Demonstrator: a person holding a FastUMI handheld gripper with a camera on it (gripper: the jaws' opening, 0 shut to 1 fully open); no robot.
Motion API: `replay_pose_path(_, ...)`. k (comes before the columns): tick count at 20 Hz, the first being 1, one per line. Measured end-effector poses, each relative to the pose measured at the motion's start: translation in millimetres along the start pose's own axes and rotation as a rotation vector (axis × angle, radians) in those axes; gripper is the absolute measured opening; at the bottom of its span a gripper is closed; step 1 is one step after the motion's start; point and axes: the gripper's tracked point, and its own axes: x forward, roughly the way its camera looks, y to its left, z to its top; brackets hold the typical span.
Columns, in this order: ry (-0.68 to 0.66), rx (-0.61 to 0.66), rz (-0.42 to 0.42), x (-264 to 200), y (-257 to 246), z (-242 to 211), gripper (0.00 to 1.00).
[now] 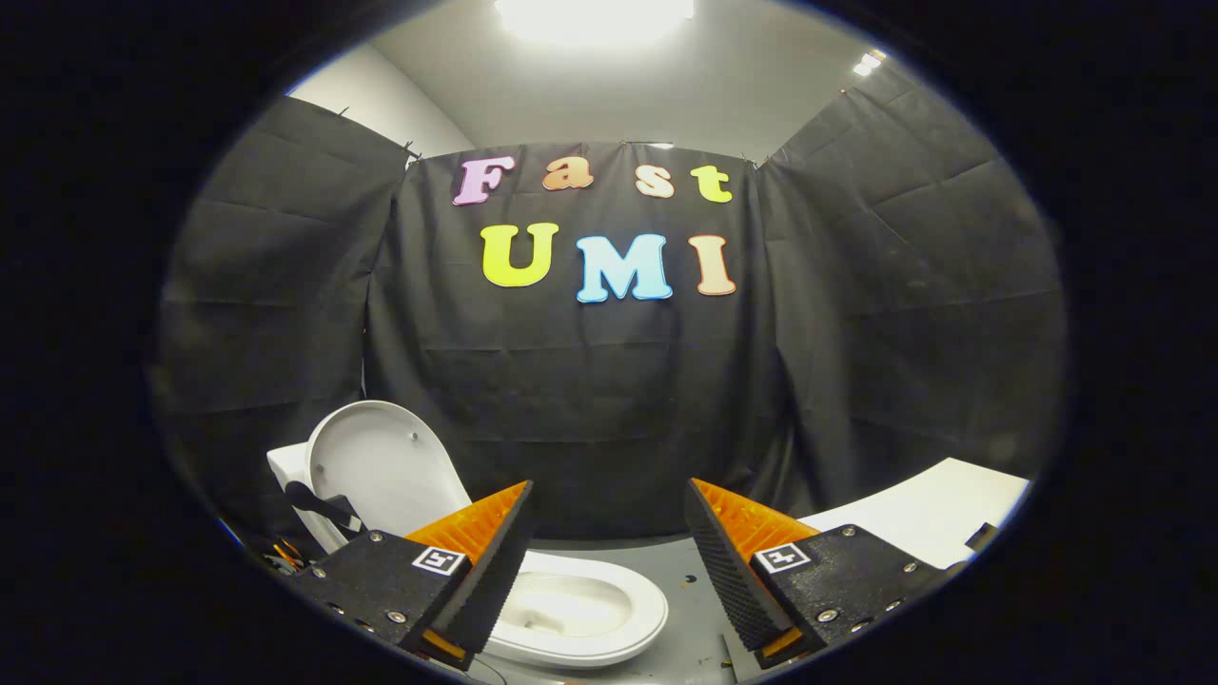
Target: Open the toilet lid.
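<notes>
The toilet (580, 609) sits low on the grey floor (685, 571) against the booth's black cloth wall (609, 400), ahead of and below the fingers toward the left one. Its white lid (381, 466) stands raised, leaning back against the tank, so the bowl lies exposed and the task looks done. The gripper (609, 561) holds nothing, its fingers spread wide apart above the seat, probably because the lid rests on its own.

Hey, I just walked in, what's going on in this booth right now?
A person is holding a handheld claw in front of a small white toilet. The toilet lid is already raised, leaning back upright, and the bowl is exposed. The claw's fingers are spread apart, holding nothing; the bowl sits beside and below the left finger. A white surface lies beyond the right finger.
</notes>
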Motion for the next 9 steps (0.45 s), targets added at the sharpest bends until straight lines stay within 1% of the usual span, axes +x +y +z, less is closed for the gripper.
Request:
replay_pose_path(4, -0.009, 0.004, 0.008, -1.2, -20.1, 2.9, 0.95)
replay_pose_path(9, -0.024, 0.018, 0.028, -12.2, -31.3, 8.8, 0.95)
